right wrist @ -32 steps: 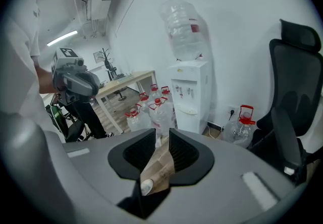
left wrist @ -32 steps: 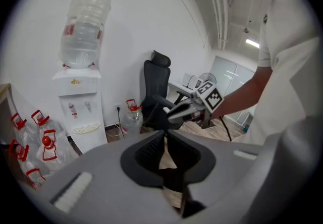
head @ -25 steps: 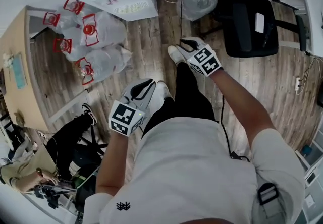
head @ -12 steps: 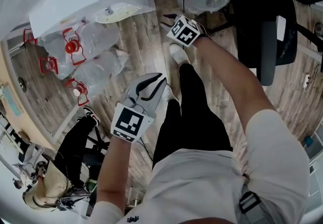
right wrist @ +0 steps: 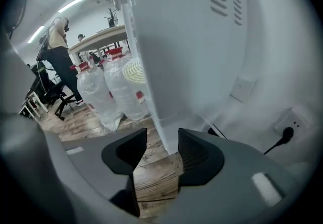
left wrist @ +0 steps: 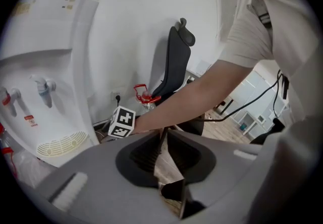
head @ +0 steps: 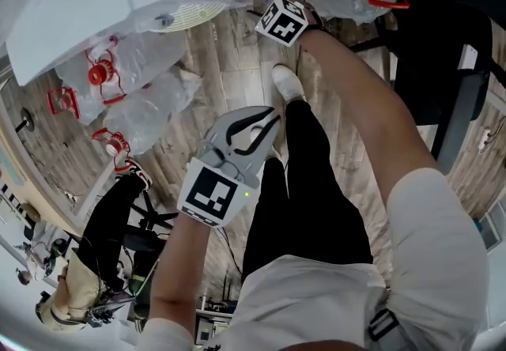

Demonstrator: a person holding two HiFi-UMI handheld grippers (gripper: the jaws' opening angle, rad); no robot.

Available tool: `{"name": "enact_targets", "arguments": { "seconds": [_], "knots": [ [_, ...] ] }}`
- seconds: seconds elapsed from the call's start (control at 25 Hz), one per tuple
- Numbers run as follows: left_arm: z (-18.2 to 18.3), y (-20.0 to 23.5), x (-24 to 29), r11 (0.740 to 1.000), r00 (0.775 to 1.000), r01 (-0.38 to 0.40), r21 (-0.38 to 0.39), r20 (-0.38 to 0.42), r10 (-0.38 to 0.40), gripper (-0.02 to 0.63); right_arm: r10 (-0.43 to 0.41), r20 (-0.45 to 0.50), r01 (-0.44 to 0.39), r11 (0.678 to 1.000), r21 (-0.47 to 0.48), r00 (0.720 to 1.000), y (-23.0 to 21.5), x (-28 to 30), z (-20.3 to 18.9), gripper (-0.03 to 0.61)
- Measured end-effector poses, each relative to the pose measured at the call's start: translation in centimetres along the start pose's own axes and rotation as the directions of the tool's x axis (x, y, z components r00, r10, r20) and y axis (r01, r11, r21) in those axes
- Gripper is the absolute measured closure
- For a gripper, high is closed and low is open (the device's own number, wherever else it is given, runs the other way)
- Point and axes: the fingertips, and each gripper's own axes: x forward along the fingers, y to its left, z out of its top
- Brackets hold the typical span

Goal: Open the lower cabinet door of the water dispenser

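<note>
Since my right gripper (right wrist: pixel 162 140) has just been spreading its fingers wide with nothing pinched, it's now lined up on the bottom corner of the tall white plastic water dispenser (right wrist: pixel 192 41), down near the floor. Left gripper (left wrist: pixel 162 134) hangs back, fingers pressed together, empty. My worry: I can't see the lower cabinet door from this side, so I might clamp the casing corner and shove the unit into the clear water jugs (right wrist: pixel 108 94).

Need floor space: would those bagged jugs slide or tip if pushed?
Likely heavy if full, which I can't tell. The jugs stand upright and squat, so tipping seems unlikely. Their loose plastic wrap may slip.
</note>
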Motion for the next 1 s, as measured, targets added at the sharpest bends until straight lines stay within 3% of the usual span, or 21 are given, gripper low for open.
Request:
{"name": "enact_targets", "arguments": {
  "seconds": [0.36,1.0],
  "knots": [
    [-1.0,0.7,-0.1,0.998,1.0,-0.005,-0.069,0.013,0.006,0.537,0.011,-0.032,-0.014,0.996,-0.091,0.999,-0.9,3.9,0.6,0.402],
    [-3.1,1.1,-2.3,0.992,0.997,-0.049,-0.114,0.046,0.054,0.537,-0.061,-0.047,0.058,0.996,-0.065,0.997,-0.2,4.3,0.6,0.408]
  ]
}}
